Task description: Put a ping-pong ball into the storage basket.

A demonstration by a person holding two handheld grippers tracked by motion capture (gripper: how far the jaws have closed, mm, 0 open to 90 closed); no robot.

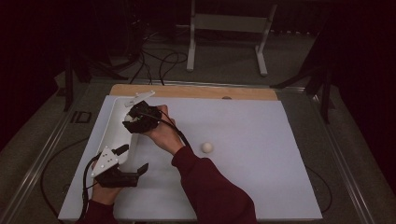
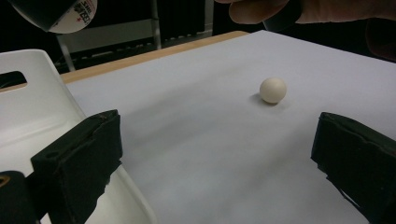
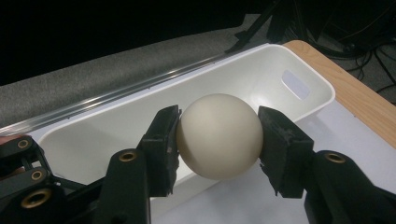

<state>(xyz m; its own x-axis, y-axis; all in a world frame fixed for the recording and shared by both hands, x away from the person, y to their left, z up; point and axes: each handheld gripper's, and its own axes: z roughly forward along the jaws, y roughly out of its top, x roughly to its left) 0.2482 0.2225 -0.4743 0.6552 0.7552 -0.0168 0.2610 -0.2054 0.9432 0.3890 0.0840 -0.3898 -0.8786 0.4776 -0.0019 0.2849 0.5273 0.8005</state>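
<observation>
My right gripper (image 3: 218,137) is shut on a cream ball (image 3: 218,136), both pads pressing its sides, and holds it just above the near wall of a long white bin (image 3: 140,112). From above, that gripper (image 1: 133,119) hangs over the bin (image 1: 112,126) at the left of the white board. A second cream ball (image 1: 207,147) rests on the board; in the left gripper view this ball (image 2: 272,89) lies ahead of the jaws. My left gripper (image 1: 133,161) stands open beside the bin's near end, with nothing between its jaws (image 2: 215,158).
The white board (image 1: 243,140) lies on a wooden table whose far edge (image 1: 196,91) shows beyond it. A white frame stand (image 1: 229,28) and cables sit on the floor behind. Metal rails run along both sides.
</observation>
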